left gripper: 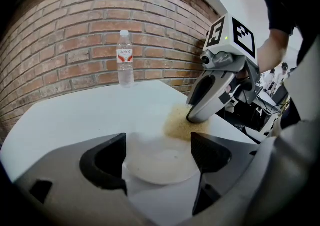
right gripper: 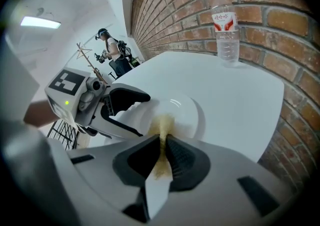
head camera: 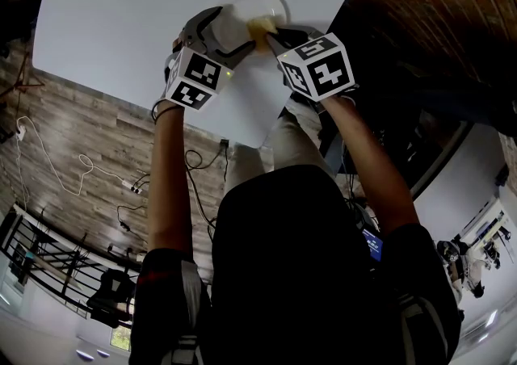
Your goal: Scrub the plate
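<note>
jaws of our left gripper (left gripper: 159, 143) grasp a round white plate (left gripper: 161, 169); our right gripper (right gripper: 161, 142) clenches a tan sponge (right gripper: 163, 124), mostly hidden.

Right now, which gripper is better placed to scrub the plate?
Right. The right gripper is shut on the sponge, which touches the plate; the left gripper holds the plate between its jaws, steadying it.

No legible text: red-and-white label of the water bottle (left gripper: 125, 59) too small, its print a blur.
</note>
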`<state>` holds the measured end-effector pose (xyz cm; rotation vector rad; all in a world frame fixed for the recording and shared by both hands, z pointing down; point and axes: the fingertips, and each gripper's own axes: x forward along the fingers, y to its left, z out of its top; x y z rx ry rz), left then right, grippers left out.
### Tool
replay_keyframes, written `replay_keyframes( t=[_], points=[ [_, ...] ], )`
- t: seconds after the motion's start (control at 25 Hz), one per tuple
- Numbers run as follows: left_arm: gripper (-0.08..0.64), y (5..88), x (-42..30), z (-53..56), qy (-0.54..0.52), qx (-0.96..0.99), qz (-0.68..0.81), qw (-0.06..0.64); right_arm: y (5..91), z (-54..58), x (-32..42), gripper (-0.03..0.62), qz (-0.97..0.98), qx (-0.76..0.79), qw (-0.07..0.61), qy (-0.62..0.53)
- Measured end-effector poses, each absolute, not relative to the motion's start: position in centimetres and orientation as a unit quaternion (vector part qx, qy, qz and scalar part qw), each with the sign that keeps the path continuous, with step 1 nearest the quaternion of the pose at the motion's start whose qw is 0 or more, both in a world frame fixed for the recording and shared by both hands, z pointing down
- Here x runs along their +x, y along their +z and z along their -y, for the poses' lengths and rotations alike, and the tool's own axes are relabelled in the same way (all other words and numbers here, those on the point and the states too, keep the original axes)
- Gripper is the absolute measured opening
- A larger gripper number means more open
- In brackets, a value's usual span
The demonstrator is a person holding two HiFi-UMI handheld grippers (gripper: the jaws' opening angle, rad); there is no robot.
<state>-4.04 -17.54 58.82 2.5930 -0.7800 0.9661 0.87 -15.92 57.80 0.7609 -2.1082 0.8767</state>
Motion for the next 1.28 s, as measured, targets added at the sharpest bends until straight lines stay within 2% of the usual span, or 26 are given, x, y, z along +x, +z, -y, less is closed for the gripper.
replay_keyframes(
  t=[0.84, 1.28],
  points=[
    [0.39, 58.9, -4.2, 17.5, 0.336, 0.892, 0.269, 0.136, 57.1, 17.3, 3.2, 0.044, 0.807, 0.32, 0.363, 0.337],
    [0.39, 57.9, -4.1, 17.8, 0.31, 0.892, 0.279, 0.175, 55.3, 17.1, 3.8, 0.043, 0.807, 0.331, 0.345, 0.348]
  ],
)
